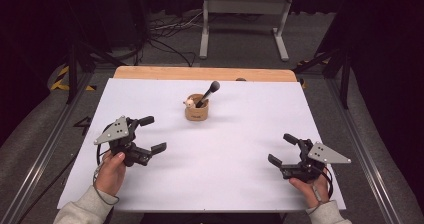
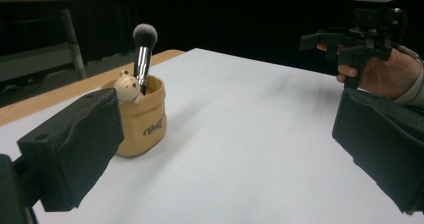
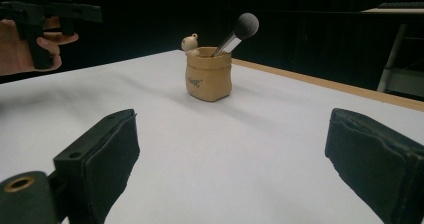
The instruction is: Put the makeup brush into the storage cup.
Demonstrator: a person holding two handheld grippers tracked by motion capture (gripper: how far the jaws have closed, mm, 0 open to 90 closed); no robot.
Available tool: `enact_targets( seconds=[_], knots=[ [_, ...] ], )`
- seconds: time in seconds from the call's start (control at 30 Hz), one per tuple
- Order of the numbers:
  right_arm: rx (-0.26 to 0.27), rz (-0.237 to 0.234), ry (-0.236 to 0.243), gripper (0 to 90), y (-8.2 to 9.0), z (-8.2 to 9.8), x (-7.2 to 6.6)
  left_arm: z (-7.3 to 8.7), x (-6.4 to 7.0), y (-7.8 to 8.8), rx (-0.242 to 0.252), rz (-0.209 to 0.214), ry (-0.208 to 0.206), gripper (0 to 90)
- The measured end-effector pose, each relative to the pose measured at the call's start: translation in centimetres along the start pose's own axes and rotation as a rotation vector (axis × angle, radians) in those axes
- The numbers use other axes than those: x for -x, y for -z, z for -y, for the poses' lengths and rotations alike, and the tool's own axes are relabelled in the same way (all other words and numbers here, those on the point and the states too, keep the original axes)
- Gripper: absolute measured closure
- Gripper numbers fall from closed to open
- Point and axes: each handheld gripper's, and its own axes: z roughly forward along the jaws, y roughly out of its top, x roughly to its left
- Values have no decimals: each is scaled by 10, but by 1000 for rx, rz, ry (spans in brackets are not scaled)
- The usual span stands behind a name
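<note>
left gripper (image 1: 152, 134) — held released, nothing grasped | right gripper (image 1: 283, 149) — likewise released | makeup brush (image 1: 209, 93) kept upright (leaning) by tan pouch (image 1: 196, 111)

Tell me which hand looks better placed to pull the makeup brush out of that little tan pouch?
Probably the left hand-held gripper: open, it sits nearer the tan pouch holding the black makeup brush.
</note>
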Motion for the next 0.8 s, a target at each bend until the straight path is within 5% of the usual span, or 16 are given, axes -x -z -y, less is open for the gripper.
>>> enact_targets(
  seconds=[0.8],
  knots=[
    [1, -9, -9, 69, -1, 4, 6, 47, 5, 6, -67, -88, 9, 6]
  ],
)
